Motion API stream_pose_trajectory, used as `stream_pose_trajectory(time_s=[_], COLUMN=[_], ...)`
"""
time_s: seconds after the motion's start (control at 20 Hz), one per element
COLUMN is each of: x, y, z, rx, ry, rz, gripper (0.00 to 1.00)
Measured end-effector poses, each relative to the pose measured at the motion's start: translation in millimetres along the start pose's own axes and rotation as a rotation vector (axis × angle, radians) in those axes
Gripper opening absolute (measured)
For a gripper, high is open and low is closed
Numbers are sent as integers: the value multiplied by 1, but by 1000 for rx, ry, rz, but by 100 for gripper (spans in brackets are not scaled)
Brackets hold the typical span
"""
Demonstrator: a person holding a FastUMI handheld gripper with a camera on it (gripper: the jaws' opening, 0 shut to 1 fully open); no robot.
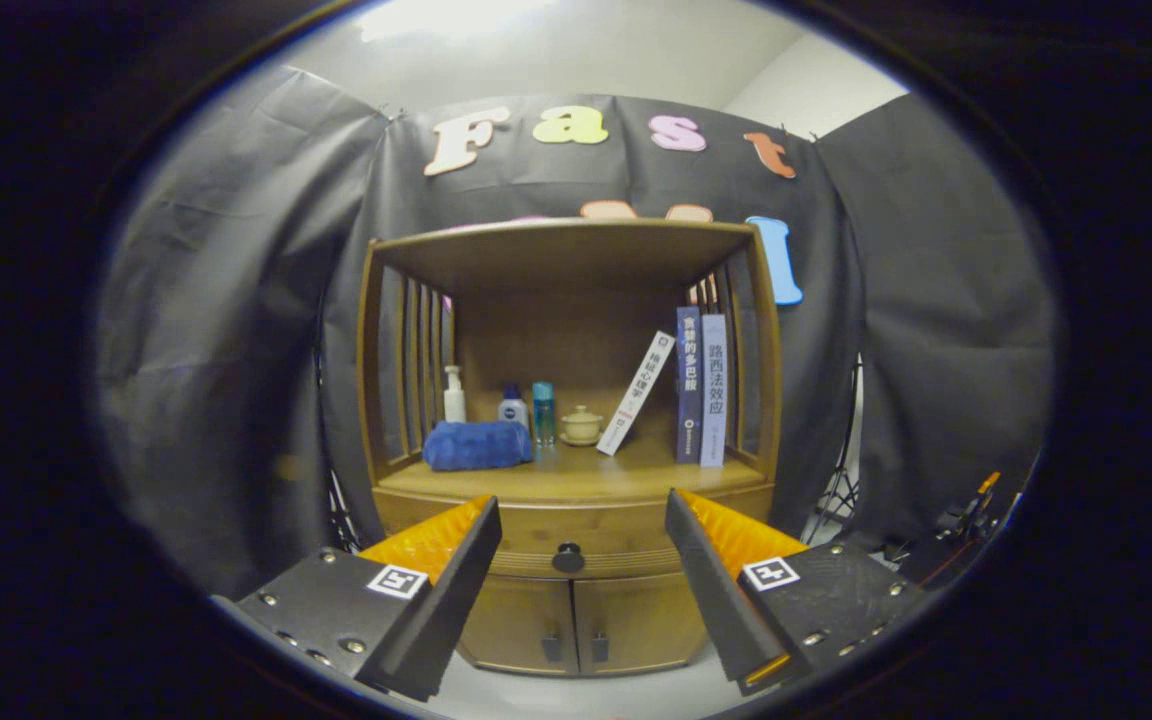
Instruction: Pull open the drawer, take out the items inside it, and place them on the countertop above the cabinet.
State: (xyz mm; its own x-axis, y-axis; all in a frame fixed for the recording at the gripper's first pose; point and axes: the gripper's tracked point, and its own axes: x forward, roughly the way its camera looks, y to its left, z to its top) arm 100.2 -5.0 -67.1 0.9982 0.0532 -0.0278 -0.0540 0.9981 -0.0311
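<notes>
A wooden cabinet (576,480) stands ahead against the booth wall. Its drawer (626,545) is closed, with a dark round knob (568,557) at the middle of its front. The knob lies beyond my fingers, in line with the gap between them. My gripper (583,515) is open, with nothing between the fingers. The countertop (576,475) above the drawer is a shelf under a wooden roof. What lies inside the drawer is hidden.
On the countertop sit a blue folded towel (477,445), a white pump bottle (454,395), two small bottles (528,408), a lidded ceramic pot (581,425), a leaning book (635,393) and two upright books (700,385). Two small doors (576,625) close the cabinet below the drawer.
</notes>
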Motion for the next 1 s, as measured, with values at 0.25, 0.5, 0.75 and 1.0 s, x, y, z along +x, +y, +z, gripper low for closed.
stream_pose_trajectory(time_s=[0.25, 0.5, 0.75, 1.0], x=[70, 123, 159, 172], y=[2, 7, 20, 22], z=[-77, -162, -170, -172], rx=[10, 58, 100, 34], ry=[6, 174, 166, 140], rz=[18, 8, 33, 7], gripper=[99, 99, 81, 57])
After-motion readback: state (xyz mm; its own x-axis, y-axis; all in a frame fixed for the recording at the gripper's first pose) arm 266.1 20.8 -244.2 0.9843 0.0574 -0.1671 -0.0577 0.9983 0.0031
